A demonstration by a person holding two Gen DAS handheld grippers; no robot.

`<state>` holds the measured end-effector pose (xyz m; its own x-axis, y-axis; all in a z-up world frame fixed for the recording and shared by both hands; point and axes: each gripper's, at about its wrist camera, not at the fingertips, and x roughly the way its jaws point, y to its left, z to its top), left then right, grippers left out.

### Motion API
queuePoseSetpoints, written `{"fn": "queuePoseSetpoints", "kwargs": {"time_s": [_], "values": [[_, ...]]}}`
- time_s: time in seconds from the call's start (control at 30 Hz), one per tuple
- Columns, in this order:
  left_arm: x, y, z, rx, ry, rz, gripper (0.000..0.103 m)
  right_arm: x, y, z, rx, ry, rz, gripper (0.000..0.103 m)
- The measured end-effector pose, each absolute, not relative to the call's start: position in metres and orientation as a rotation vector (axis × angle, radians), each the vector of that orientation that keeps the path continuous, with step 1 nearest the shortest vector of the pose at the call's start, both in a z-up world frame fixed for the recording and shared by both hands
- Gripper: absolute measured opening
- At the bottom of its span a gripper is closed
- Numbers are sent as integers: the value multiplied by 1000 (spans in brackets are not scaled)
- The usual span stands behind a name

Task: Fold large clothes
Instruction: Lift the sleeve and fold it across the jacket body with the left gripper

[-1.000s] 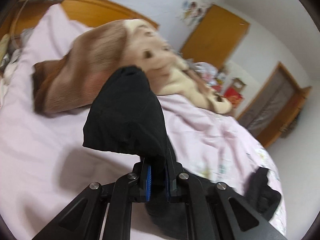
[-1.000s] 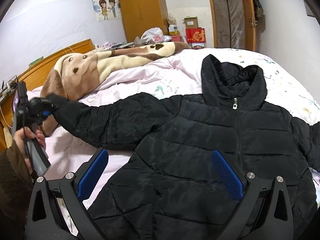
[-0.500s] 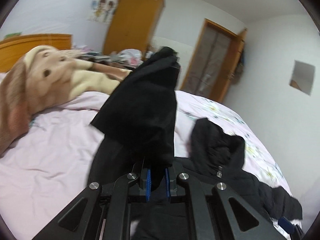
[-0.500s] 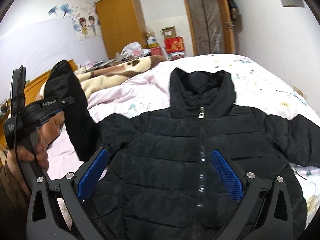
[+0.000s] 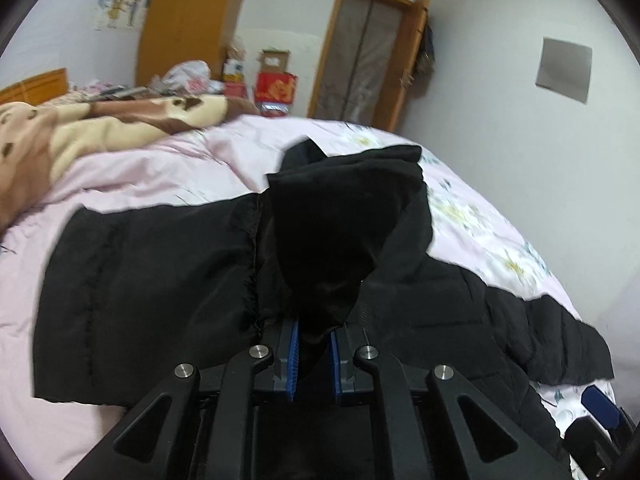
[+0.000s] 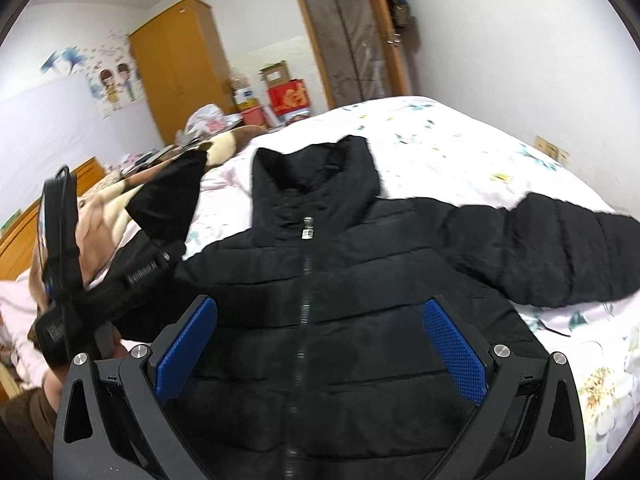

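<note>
Left wrist view: left claw (image 5: 312,356) pinches the sleeve (image 5: 340,240) above the jacket (image 6: 320,320), right claw (image 6: 320,344) wide open and empty; next, I judge, lay the sleeve across the chest.

a pink bed (image 5: 168,168) carries a brown blanket (image 5: 80,128). behind stand a wardrobe (image 6: 180,72), a door (image 6: 352,40), red boxes (image 6: 290,96) and wall stickers (image 6: 112,88).

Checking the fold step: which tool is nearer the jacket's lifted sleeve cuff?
Left. The left tool is clamped on the cuff; the right tool hangs open above the jacket front.
</note>
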<state>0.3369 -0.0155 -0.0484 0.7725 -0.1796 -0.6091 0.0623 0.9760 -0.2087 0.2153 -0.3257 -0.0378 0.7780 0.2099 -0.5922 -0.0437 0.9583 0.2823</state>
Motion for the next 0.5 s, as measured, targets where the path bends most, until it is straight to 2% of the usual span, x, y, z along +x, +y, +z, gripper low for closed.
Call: {"fn": "queuePoseSetpoints", "kwargs": {"time_s": [0.27, 0.5], "values": [[353, -80, -80, -142, 759, -235, 11, 212, -370, -55, 308, 692, 62, 103], [359, -99, -105, -109, 834, -281, 14, 216, -389, -68, 319, 727, 21, 103]]}}
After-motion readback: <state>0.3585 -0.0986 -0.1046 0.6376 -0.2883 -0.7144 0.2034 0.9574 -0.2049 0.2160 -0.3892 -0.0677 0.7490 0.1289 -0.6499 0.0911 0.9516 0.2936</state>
